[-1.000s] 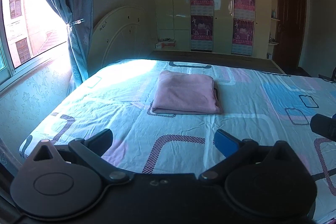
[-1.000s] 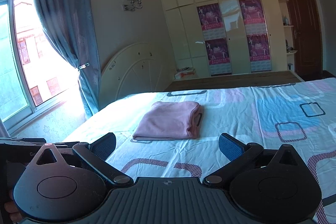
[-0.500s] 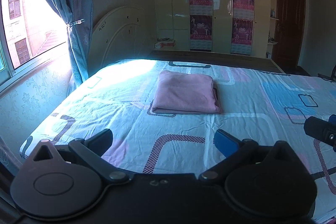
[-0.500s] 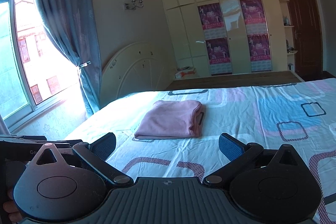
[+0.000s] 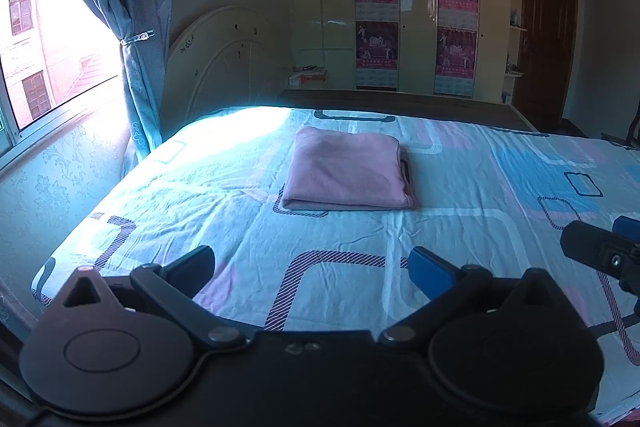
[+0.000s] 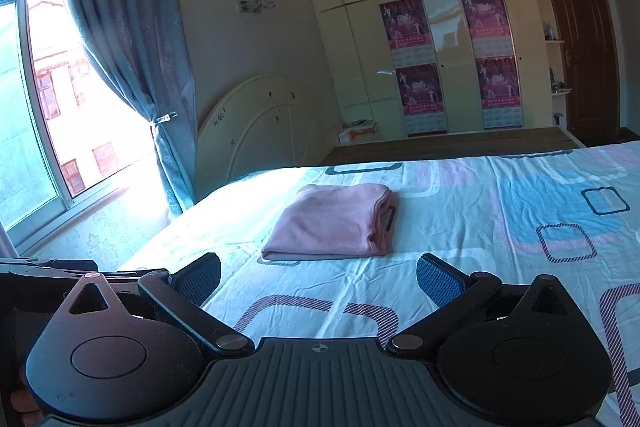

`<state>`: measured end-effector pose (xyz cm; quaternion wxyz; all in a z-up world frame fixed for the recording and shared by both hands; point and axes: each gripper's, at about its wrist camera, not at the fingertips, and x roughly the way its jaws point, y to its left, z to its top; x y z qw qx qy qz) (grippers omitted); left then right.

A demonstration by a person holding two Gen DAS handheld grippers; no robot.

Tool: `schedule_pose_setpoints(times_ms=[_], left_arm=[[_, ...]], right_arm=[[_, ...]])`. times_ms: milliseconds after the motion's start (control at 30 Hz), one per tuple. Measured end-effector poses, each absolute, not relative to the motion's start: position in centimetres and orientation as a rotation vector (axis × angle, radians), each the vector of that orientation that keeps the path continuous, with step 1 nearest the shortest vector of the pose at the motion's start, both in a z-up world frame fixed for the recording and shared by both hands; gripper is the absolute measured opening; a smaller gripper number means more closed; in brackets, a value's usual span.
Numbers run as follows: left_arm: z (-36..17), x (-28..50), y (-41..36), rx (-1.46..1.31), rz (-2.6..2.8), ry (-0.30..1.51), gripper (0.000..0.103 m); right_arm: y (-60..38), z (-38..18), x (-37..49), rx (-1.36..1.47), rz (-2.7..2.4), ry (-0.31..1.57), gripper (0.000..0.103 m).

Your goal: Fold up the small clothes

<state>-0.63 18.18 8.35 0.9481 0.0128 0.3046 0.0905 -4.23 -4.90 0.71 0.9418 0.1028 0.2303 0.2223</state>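
Note:
A pink garment (image 5: 347, 169) lies folded into a neat rectangle on the bed, with a dark strap showing at its right edge. It also shows in the right wrist view (image 6: 332, 223). My left gripper (image 5: 312, 265) is open and empty, held well back from the garment near the bed's front edge. My right gripper (image 6: 318, 277) is open and empty, also back from the garment. Part of the right gripper shows at the right edge of the left wrist view (image 5: 600, 251). Part of the left gripper shows at the left edge of the right wrist view (image 6: 48, 267).
The bed sheet (image 5: 480, 195) is light blue with pink and blue squares. A white headboard (image 5: 224, 59) and a curtained window (image 5: 60, 27) stand at the left. Wardrobes with posters (image 5: 416, 27) and a dark door (image 5: 548, 39) line the far wall.
Both grippers have drifted slightly; the right gripper has come a little further into the left wrist view. The garment has not moved.

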Motion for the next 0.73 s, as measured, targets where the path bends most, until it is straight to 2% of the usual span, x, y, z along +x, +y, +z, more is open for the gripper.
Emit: schedule_pose_setpoints(times_ms=[733], left_arm=[[6.1, 3.4, 16.9, 0.074, 0.111, 0.631, 0.103]], right_arm=[[-5.5, -1.4, -1.4, 0.235, 0.408, 0.543, 0.103]])
